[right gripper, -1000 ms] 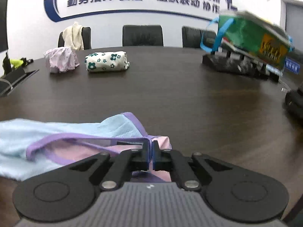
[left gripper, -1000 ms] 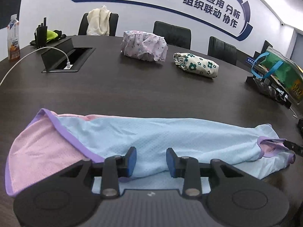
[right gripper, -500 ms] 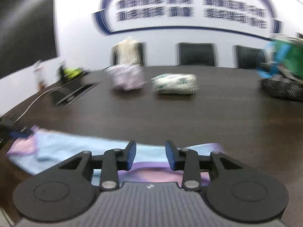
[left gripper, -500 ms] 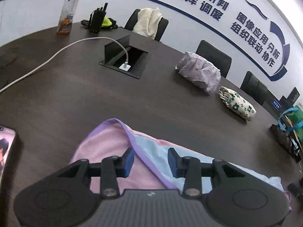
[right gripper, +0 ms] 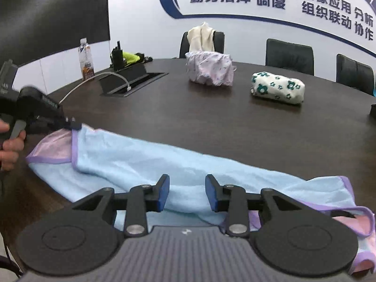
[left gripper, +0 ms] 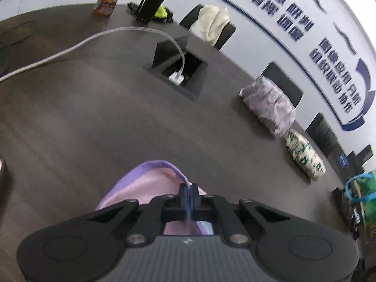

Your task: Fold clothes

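Light-blue garment (right gripper: 178, 164) with purple trim and pink lining lies flat on the dark table (right gripper: 235, 122), near my edge. Long axis runs left-right across my right-wrist view; the pink-lined opening (right gripper: 54, 145) points left, the other trimmed end (right gripper: 347, 202) right. My left gripper (left gripper: 188, 189) is pinched on the purple hem (left gripper: 178, 174) at the left end, jaws pressed together. My right gripper (right gripper: 187, 191) sits over the garment's mid-section, jaws spread, nothing between them. Farther back: a lilac floral bundle (right gripper: 209, 71), a green-flower bundle (right gripper: 277, 88), a cable box (right gripper: 131, 82), a bottle (right gripper: 85, 58).
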Motion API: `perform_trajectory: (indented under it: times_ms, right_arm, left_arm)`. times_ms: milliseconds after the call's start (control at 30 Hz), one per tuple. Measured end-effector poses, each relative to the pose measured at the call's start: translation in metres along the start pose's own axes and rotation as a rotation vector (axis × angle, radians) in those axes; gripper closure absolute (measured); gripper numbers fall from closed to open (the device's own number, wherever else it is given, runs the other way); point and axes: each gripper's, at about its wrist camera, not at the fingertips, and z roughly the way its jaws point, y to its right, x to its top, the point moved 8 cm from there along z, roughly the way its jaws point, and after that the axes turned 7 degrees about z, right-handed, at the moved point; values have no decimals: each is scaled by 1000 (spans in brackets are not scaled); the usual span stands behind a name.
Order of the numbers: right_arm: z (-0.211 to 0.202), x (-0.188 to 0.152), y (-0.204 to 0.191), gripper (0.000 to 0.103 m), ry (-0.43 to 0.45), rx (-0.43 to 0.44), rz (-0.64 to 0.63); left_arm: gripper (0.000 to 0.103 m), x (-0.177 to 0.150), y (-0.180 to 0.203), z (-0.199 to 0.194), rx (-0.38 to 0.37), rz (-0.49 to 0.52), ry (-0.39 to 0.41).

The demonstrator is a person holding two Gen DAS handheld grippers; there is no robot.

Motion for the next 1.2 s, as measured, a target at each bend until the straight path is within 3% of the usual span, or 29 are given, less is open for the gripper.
perform_trajectory:
  times_ms: [100,200,267,367,500,667,800,1067,1200]
  right_arm:
    - [5,-6,-3,69,-23,3,-7]
    - [9,-11,-5,69,-43,2,-16]
    - [9,-13,-7,69,-50,-3,-24]
    - [2,-7,-10,69,-27,5,-30]
    - [-5,2,-13,69,13,2,-36]
    - [6,-2,-3,71,-16,-39,3]
    - [3,-14,7,71,-20,-72,14]
    - [-12,-17,38,70,-1,-118,79]
    - [-54,-5,65,67,95,-198,161]
  left_arm:
    - [103,7,-7,-3,15,-38,52]
    - [100,7,-11,-1,44,-35,30]
    - [89,6,-13,-2,54,-33,17]
    - [83,9,-7,-22,38,-16,77]
    - [68,0,29,-52,10,111,157]
    - [68,-49,85,-38,-87,331,56]
    - [68,-78,104,-24,-74,449,1]
    - [67,-89,105,-23,-44,507,-9]
    - [63,-94,105,-31,-45,538,-2]
